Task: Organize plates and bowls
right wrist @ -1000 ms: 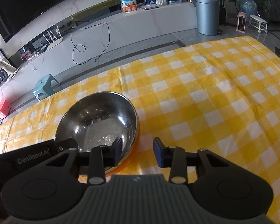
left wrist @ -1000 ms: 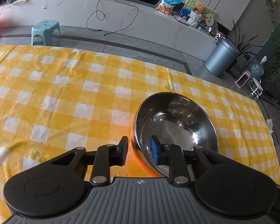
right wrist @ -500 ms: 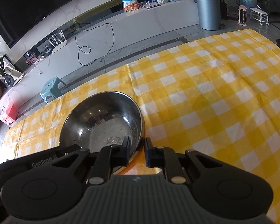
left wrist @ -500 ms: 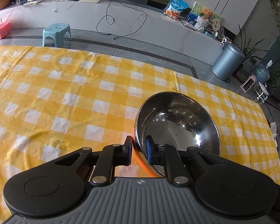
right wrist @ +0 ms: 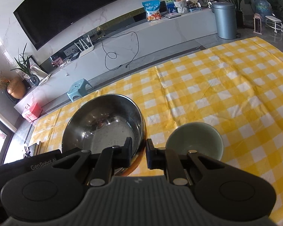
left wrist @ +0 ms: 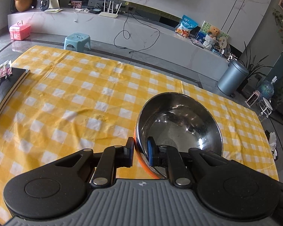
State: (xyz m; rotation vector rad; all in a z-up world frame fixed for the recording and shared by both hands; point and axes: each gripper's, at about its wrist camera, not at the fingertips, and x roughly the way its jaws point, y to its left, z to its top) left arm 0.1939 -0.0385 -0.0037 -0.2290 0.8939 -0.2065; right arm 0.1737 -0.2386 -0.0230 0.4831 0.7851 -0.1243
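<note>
Both grippers pinch the steel mixing bowl (left wrist: 179,124) by its rim from opposite sides: the left gripper (left wrist: 140,151) on the wall nearest it, the right gripper (right wrist: 138,153) likewise. The bowl appears lifted above the checked worktop (left wrist: 75,98). The small green bowl (right wrist: 195,141) sits just right of the right gripper, nearer that hand.

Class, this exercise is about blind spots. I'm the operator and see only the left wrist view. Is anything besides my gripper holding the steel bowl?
Observer: Yes. The right gripper is shut on the steel bowl, at another spot on its rim.
Operator: Any other dishes around?
Observer: A green bowl stands on the cloth, right of the steel bowl.
Operator: Anything in it?
Observer: It looks empty, and it is upright.
</note>
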